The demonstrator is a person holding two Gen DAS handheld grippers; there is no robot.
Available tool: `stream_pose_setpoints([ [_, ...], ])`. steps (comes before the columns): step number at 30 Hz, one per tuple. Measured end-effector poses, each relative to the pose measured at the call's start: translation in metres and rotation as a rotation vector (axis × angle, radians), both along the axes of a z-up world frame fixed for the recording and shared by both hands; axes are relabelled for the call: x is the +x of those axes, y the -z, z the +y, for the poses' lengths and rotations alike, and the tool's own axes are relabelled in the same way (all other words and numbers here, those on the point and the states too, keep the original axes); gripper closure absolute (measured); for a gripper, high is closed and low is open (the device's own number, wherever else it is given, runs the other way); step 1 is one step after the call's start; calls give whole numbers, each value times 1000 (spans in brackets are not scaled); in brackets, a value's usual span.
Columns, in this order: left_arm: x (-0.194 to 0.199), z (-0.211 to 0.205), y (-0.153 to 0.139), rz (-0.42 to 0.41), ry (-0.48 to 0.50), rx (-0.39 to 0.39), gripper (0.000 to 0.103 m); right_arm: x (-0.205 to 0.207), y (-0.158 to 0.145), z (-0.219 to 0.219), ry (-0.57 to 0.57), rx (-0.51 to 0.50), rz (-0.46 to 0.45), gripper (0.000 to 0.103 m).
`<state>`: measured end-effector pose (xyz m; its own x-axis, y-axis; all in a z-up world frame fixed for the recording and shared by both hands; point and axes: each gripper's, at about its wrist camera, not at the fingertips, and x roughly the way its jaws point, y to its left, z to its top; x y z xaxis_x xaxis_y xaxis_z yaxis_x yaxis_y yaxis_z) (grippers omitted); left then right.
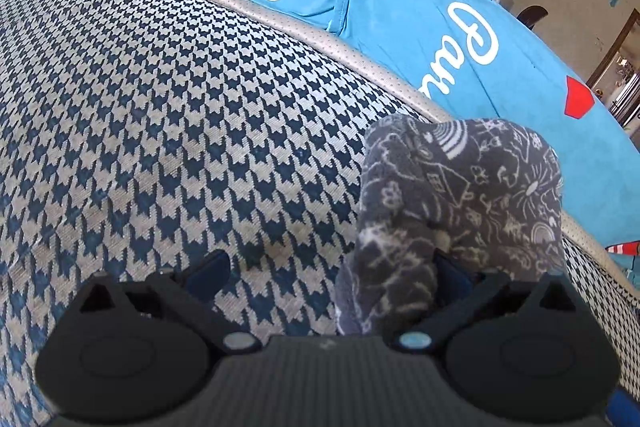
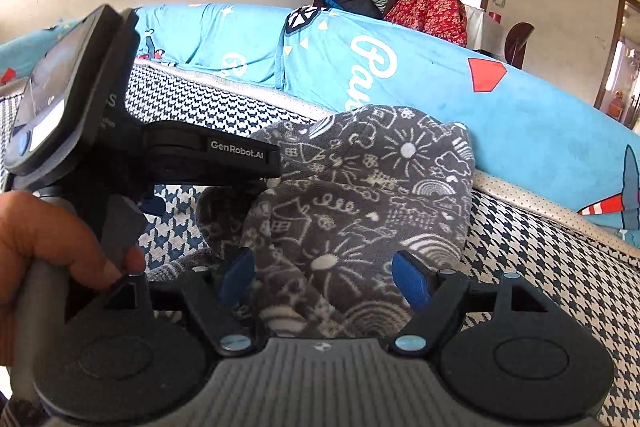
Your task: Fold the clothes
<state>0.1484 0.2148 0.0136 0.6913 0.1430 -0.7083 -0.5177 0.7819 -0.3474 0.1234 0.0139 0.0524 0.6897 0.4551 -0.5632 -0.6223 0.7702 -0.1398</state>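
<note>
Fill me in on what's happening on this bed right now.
A person is folding a small grey doodle-print garment on a houndstooth mattress, working a handheld pair of tongs in each hand. The right tongs stand wide with the bunched fabric between their blue pads. The left tongs are open too, the cloth draped over one finger. A hand grips the left handle. A blue printed sheet lies behind.

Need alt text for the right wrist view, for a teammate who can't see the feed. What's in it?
A grey doodle-print fleece garment lies bunched on a houndstooth cover, rising between the open blue fingers of the right hand-held gripper. At left, a hand holds the left hand-held gripper against the garment's edge. A blue printed cushion runs behind.
</note>
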Motion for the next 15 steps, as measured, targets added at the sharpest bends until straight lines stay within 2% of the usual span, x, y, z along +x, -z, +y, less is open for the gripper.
stream_pose_setpoints([
  [4,-14,-1,-10,-26,25,22,0,-8,-14,-26,35,46,6,23],
  [10,-43,-10,-26,-46,101,125,0,-30,-21,-70,94,122,89,18],
  [15,-78,-10,-33,-65,125,67,0,-57,-22,-101,134,142,100,18],
])
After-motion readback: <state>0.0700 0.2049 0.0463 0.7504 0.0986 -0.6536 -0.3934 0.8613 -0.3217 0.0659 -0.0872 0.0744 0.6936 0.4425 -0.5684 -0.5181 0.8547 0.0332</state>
